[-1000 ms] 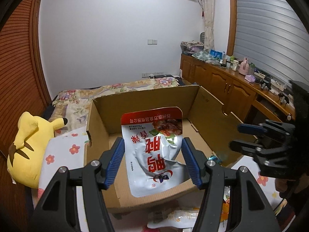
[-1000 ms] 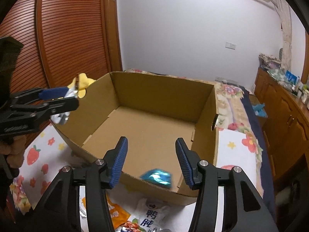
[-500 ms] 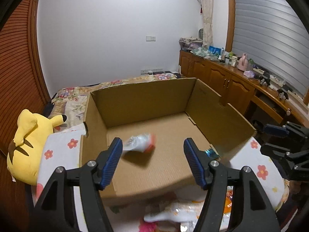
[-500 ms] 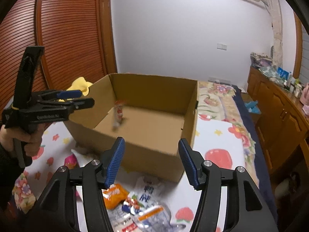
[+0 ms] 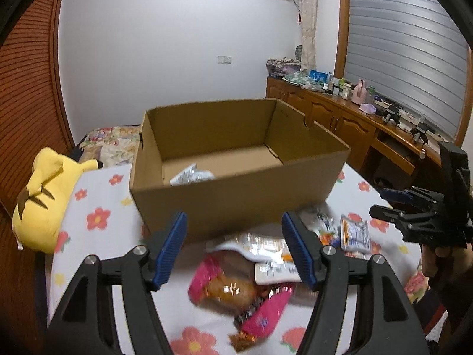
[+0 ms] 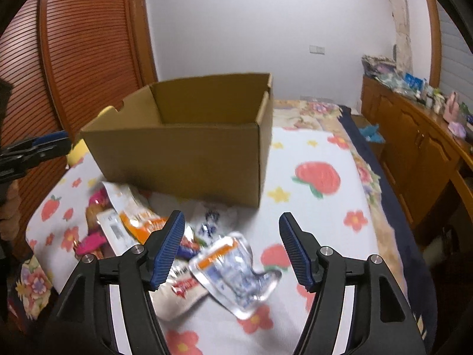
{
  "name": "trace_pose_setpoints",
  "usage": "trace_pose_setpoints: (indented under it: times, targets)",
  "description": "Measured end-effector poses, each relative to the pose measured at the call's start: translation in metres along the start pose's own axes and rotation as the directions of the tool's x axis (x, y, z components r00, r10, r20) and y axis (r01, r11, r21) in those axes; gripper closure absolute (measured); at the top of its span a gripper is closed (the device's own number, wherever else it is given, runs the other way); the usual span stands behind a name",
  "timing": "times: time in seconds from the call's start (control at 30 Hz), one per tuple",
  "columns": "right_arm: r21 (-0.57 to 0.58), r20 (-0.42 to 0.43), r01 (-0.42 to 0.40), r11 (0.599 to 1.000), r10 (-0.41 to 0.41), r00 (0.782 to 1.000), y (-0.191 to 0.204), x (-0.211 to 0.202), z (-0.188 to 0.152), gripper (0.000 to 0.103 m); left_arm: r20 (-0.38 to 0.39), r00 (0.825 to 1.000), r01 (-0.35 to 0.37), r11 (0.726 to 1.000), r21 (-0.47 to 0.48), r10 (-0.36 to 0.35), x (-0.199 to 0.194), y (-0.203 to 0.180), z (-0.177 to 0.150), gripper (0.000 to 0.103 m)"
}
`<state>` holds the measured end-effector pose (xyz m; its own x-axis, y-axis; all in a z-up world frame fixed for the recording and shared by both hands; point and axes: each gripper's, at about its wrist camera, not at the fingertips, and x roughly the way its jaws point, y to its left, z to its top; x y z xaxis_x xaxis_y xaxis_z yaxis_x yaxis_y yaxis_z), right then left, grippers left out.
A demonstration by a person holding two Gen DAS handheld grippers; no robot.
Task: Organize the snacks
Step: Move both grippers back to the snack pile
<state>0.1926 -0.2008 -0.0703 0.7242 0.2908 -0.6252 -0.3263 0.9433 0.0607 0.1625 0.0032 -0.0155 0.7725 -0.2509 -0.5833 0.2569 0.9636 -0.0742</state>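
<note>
While the cardboard box (image 5: 236, 195) sits on the floral bedsheet (image 6: 319, 207), both grippers hover in front of it: left gripper (image 5: 233, 248) open, empty; right gripper (image 6: 232, 247) jaws just widening, empty. Snack packets (image 6: 165, 236) piled before the box, one silver packet (image 5: 190, 174) inside.

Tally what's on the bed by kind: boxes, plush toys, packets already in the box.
Boxes: 1, the cardboard box
Plush toys: 1, the yellow plush
Packets visibly in box: 1, a silver packet
Total: 3, leaving out the blurred loose pile in front of the box.
</note>
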Motion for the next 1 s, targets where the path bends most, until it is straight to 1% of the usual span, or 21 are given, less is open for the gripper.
trace_pose_setpoints:
  times: [0.1, 0.2, 0.43, 0.53, 0.6, 0.7, 0.87, 1.0]
  targets:
    - [0.023, -0.025, 0.0, 1.0, 0.001, 1.0, -0.007, 0.004, -0.012, 0.033, -0.012, 1.0, 0.0, 1.0, -0.002, 0.0, -0.002, -0.002, -0.016, 0.036]
    - [0.008, -0.043, 0.005, 1.0, -0.005, 0.999, -0.011, 0.01, -0.022, 0.033, -0.033, 0.999, -0.004, 1.0, 0.005, 0.004, 0.001, -0.004, -0.031, 0.036]
    - [-0.022, -0.088, -0.01, 1.0, 0.008, 0.996, -0.01, 0.028, -0.029, 0.032, -0.075, 0.997, -0.004, 1.0, -0.015, 0.003, 0.008, -0.001, -0.058, 0.036]
    - [-0.047, -0.116, -0.017, 0.999, 0.012, 0.993, -0.007, 0.034, -0.032, 0.031, -0.085, 0.996, -0.006, 1.0, -0.023, 0.005, 0.01, -0.001, -0.066, 0.036]
    - [-0.072, -0.14, -0.016, 0.997, 0.005, 0.99, -0.004, 0.039, -0.034, 0.025, -0.092, 0.996, -0.001, 1.0, -0.027, -0.002, 0.011, 0.0, -0.07, 0.036]
    - [-0.125, -0.163, -0.005, 0.992, -0.015, 0.987, -0.001, 0.042, -0.038, 0.019, -0.104, 0.995, -0.004, 1.0, -0.022, 0.001, 0.012, -0.001, -0.077, 0.036]
    - [-0.173, -0.186, 0.001, 0.985, -0.033, 0.982, 0.0, 0.05, -0.035, 0.017, -0.116, 0.993, 0.004, 1.0, -0.025, -0.007, 0.012, -0.001, -0.082, 0.036]
    - [-0.204, -0.207, -0.02, 0.979, -0.023, 0.978, 0.005, 0.054, -0.031, 0.016, -0.116, 0.993, 0.01, 0.999, -0.031, -0.014, 0.012, -0.002, -0.083, 0.036]
